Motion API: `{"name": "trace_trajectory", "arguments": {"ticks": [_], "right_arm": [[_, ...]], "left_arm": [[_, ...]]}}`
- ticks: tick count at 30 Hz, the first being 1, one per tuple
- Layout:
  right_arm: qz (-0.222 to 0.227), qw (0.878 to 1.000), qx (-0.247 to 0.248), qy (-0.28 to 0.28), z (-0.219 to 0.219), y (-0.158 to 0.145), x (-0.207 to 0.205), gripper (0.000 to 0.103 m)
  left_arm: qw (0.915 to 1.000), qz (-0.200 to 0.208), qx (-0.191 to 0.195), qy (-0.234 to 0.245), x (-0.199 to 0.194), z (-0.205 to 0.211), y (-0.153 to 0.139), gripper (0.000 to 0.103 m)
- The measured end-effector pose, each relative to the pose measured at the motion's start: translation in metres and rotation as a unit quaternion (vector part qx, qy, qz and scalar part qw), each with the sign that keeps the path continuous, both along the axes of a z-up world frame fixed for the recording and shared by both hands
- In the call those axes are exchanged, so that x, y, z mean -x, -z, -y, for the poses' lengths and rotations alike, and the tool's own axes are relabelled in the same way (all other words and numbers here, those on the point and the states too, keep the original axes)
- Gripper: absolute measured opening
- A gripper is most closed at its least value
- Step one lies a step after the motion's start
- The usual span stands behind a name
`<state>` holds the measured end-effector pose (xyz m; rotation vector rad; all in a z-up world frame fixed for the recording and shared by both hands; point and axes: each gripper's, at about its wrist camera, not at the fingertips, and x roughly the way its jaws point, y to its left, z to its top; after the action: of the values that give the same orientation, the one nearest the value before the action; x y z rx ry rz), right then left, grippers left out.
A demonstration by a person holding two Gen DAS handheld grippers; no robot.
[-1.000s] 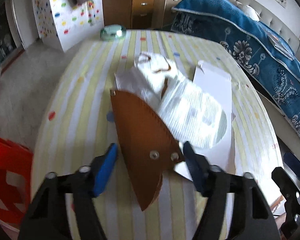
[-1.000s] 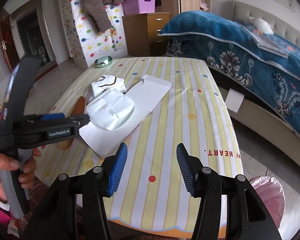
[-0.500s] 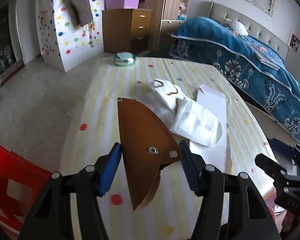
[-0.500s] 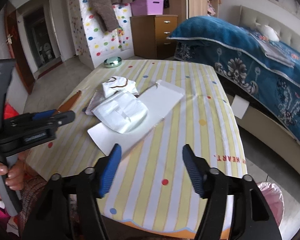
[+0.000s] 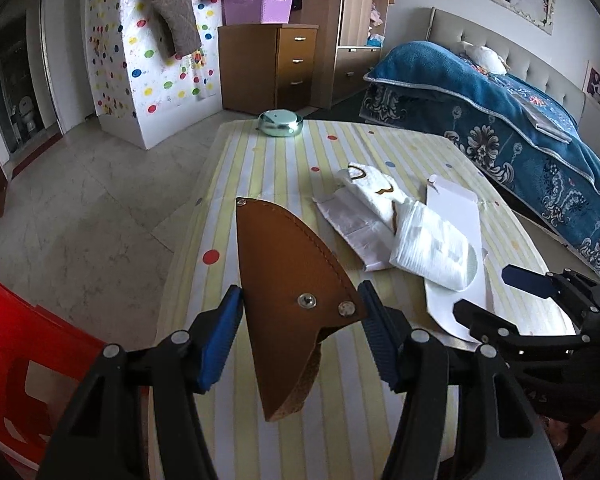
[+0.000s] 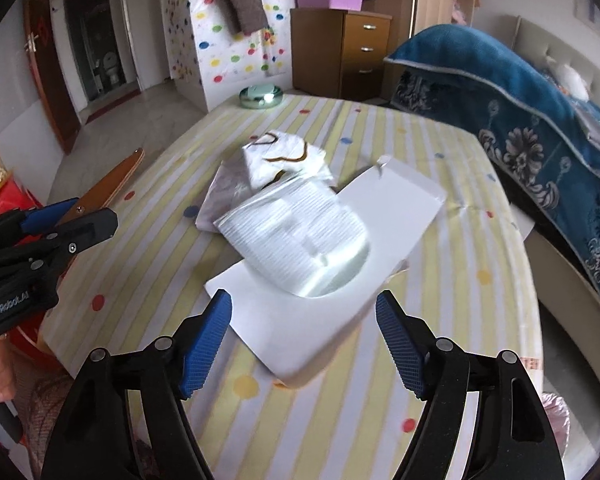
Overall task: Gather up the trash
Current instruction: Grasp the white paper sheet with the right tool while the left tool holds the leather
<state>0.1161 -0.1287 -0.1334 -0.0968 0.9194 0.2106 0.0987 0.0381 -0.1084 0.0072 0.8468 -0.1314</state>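
My left gripper (image 5: pixel 300 320) is shut on a brown leather sheath (image 5: pixel 288 276) and holds it above the table's left edge; the sheath also shows from the right wrist (image 6: pixel 112 184). My right gripper (image 6: pixel 304 336) is open and empty, just short of the white flat cardboard (image 6: pixel 300 320). On the cardboard lies a clear plastic tray (image 6: pixel 300 244), with a crumpled white wrapper (image 6: pixel 284 160) and a silvery bag (image 6: pixel 216 200) behind it. The same pile shows in the left wrist view (image 5: pixel 432 248).
The table has a yellow striped cloth (image 6: pixel 440 320). A green round tin (image 6: pixel 260 94) stands at its far edge. A red chair (image 5: pixel 16 340) is at the left, a bed with a blue blanket (image 6: pixel 540 128) at the right, a pink bag (image 6: pixel 556 416) on the floor.
My left gripper has lifted the leather sheath off the table and drawn it back to the left. My right gripper has moved forward to the white cardboard.
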Motion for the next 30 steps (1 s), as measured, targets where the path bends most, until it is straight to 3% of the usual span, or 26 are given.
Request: {"name": "trace_trajectory", "arguments": {"ticks": [7, 14, 21, 23, 25, 27, 30], "right_arm": [[0.015, 1.000, 0.016, -0.007, -0.025, 0.011, -0.025, 0.082], [-0.008, 0.999, 0.031, -0.027, -0.032, 0.022, -0.055, 0.082], [0.009, 0.995, 0.076, -0.058, -0.044, 0.020, -0.046, 0.081], [0.009, 0.996, 0.072, -0.050, -0.042, 0.020, -0.047, 0.074], [0.009, 0.997, 0.063, -0.034, -0.038, 0.018, -0.048, 0.054], [0.012, 0.998, 0.054, -0.030, -0.037, 0.014, -0.046, 0.044], [0.043, 0.999, 0.028, -0.018, -0.029, -0.011, -0.035, 0.013]], "left_arm": [[1.0000, -0.001, -0.003, 0.003, -0.001, -0.004, 0.002, 0.058], [0.9999, -0.006, -0.002, 0.010, -0.003, -0.002, 0.006, 0.058], [0.9999, -0.007, -0.001, 0.009, -0.002, -0.002, 0.007, 0.058], [0.9999, -0.007, -0.002, 0.009, -0.001, -0.002, 0.006, 0.058], [0.9999, -0.006, -0.003, 0.009, -0.001, -0.002, 0.006, 0.058], [1.0000, -0.004, -0.003, 0.008, 0.002, -0.002, 0.004, 0.058], [0.9999, 0.003, -0.004, 0.009, 0.007, -0.002, -0.002, 0.058]]}}
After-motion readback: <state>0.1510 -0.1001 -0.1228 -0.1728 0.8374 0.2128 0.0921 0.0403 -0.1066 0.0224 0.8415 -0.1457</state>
